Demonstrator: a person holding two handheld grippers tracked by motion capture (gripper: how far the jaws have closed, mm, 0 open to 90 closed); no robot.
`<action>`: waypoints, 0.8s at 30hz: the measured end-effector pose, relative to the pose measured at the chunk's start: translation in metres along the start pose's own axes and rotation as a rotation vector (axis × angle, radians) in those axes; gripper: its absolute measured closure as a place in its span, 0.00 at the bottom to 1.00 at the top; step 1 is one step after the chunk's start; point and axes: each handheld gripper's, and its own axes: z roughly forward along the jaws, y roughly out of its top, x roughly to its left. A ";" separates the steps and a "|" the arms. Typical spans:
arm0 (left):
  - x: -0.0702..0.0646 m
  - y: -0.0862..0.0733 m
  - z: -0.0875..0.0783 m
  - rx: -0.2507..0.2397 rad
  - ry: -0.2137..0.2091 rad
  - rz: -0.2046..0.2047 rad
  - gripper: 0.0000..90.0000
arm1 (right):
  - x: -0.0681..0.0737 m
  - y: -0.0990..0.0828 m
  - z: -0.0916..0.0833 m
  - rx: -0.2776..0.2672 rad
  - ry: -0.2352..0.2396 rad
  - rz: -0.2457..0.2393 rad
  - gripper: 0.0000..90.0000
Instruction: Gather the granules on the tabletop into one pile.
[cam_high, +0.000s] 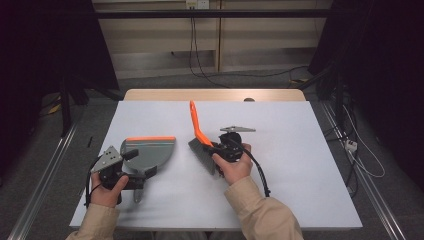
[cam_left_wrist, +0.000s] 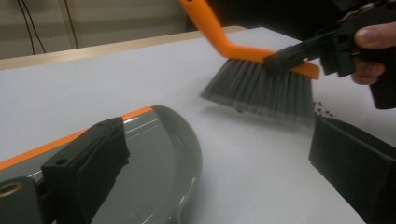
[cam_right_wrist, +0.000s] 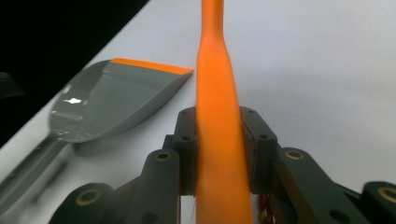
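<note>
**Brush and dustpan meeting on the bench**

The right gripper, at the middle of the high view, is pinching the orange brush between its fingers. The left gripper, at lower left, is gripping the handle of the grey dustpan, fingers closed on it. Small dark crumbs are lying beside the bristles on the bench.

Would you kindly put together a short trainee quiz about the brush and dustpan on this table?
1. True or false: the right gripper is shut on the brush.
2. What colour is the strip along the front edge of the dustpan?
3. Which lies nearer the brush bristles: (a) the dark crumbs or (b) the dustpan handle?

Key:
1. True; its fingers press the orange handle from both sides.
2. Orange.
3. (a); in the left gripper view the crumbs lie on the table just beside the bristles.
</note>
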 end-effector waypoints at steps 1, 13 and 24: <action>0.000 0.000 0.000 0.000 0.000 0.000 0.05 | 0.000 0.000 0.005 0.014 -0.013 0.003 0.79; -0.001 0.000 0.000 0.000 0.002 0.009 0.05 | -0.019 -0.011 -0.018 0.043 -0.075 0.053 0.79; -0.003 0.001 0.001 0.003 0.000 0.013 0.05 | -0.029 -0.027 -0.044 0.016 -0.075 0.085 0.79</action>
